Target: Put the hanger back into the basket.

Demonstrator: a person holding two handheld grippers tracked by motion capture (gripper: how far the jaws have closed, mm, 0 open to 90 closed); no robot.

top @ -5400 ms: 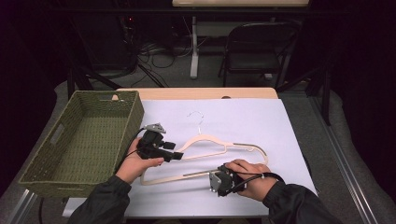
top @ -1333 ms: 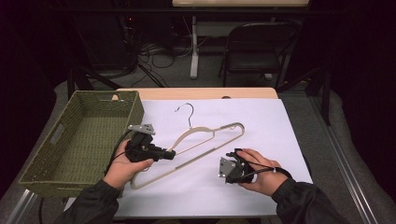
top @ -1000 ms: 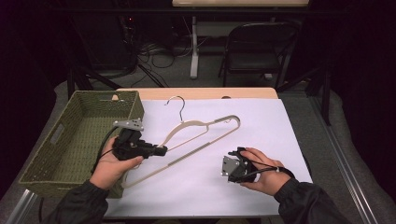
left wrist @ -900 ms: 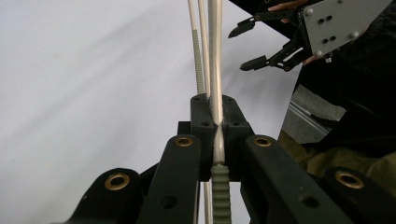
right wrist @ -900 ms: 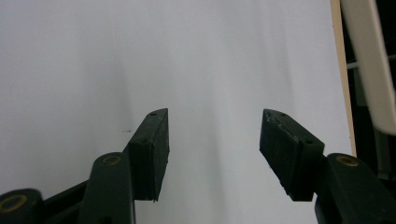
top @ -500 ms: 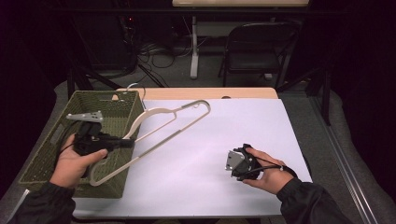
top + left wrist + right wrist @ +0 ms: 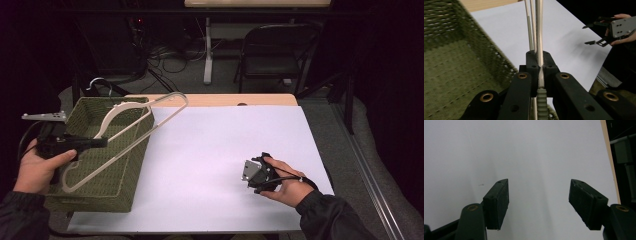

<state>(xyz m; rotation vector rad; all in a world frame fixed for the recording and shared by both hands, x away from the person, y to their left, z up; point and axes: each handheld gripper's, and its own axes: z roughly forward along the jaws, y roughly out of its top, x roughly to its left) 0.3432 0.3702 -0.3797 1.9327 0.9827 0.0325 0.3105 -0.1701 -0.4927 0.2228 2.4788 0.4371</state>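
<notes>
The hanger is a pale cream triangle of thin, smooth rod with a curved shoulder bar and a dark wire hook at its top. In the left gripper view a short ribbed sleeve of greyish green sits on its rod just below the pads, and a second ribbed stretch runs along another bar farther up. The left gripper is clenched on one of the rods, its black jaws pinched tight against the round bar. It holds the hanger in the air, slanted over the basket, with the hook end over the basket's far corner and the lower corner above its near part.

The basket is rectangular, woven from coarse olive-green cord with an open, lattice-like weave in its walls and a tighter flat weave on its floor. It stands at the left edge of the table, whose wood shows as a light strip at the far side; a smooth white sheet covers the rest of the top.

The right gripper rests low over the white sheet, well apart from the hanger. Its blocky, matte black jaws have just been opening and stand wide with nothing between them. Beyond the table stand a dark folding chair, a white post and loose cables on the grey floor.
</notes>
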